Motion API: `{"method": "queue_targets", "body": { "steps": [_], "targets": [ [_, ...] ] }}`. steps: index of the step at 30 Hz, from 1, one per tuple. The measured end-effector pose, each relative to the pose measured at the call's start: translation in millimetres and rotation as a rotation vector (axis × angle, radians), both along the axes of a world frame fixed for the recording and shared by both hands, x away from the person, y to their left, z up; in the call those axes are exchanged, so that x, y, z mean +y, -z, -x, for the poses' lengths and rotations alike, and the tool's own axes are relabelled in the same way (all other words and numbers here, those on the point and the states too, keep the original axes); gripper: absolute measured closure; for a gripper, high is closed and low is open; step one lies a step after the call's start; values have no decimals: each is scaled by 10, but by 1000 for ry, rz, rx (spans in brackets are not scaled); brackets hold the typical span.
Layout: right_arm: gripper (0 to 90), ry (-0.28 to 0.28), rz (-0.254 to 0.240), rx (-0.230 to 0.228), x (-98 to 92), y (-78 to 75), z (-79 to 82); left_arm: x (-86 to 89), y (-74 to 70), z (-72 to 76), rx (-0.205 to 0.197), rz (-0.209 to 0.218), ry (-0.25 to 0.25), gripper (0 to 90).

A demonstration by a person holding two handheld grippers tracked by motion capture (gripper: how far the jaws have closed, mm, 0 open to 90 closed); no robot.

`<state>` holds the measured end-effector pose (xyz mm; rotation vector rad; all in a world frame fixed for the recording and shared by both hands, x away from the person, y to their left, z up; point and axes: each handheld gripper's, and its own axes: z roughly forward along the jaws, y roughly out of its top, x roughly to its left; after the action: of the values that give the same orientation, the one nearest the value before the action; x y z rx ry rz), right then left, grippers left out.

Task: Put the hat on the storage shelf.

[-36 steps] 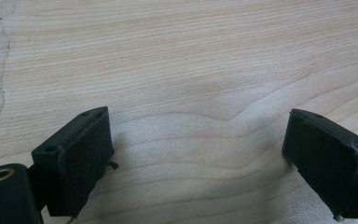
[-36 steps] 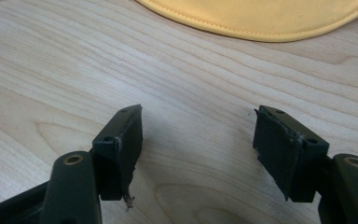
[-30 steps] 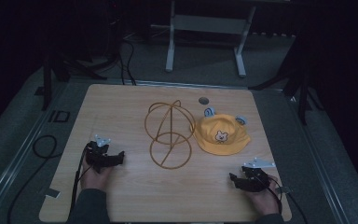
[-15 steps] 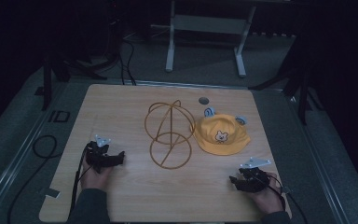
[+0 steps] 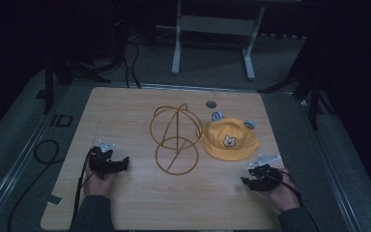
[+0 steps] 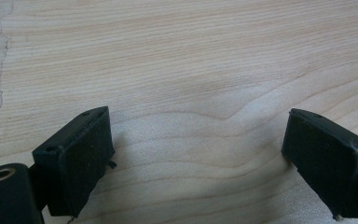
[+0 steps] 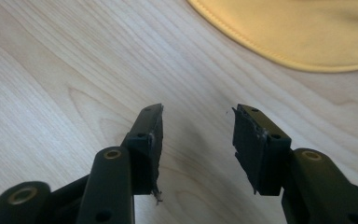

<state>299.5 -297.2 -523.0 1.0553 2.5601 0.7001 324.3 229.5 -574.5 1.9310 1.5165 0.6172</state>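
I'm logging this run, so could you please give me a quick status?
Left gripper and right gripper open, empty, low over table. Yellow hat untouched beside wire stand. Nothing between right gripper and hat.

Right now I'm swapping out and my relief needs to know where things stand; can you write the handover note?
Left tool: open, empty, low over the bare wooden table.
Right tool: open, empty, near the brim of the yellow fabric bear-face hat.
The hat lies flat beside the gold wire hat stand, right of it.
Done: nothing gripped.
Left: probably pick up the hat and set it on the stand.
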Motion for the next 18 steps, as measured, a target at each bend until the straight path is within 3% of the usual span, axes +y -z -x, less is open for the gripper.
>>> {"method": "queue_targets", "body": {
  "steps": [18],
  "targets": [
    [527, -100, 55, -35, -75, -457, -205, 0, 0, 0, 0, 0, 0, 86]
  ]
}}
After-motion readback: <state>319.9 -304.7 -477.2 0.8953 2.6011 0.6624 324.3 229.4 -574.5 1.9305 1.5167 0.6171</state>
